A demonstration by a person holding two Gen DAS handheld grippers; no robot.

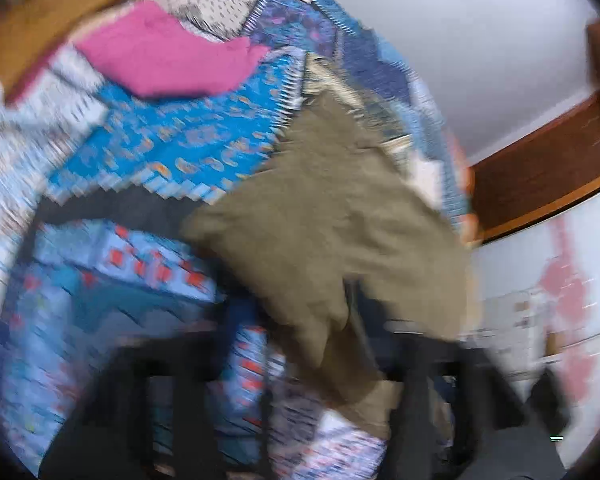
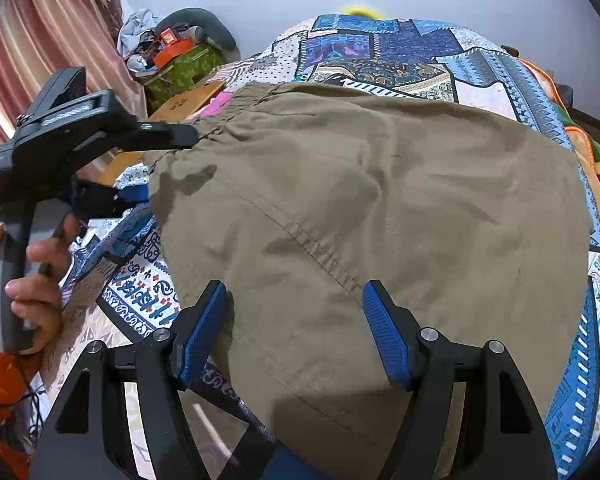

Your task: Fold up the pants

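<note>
The right hand-held gripper hovered with its two blue-padded fingers set wide apart over the near edge of the single pair of olive-khaki cotton pants, gripping nothing; the pants lay spread on the blue patchwork quilt of the bed; the cloth appeared light, soft and limp, best taken at the gathered waistband or a hem; the left hand-held gripper reached that waistband, its closure indeterminable; beyond lay one magenta folded cloth.
</note>
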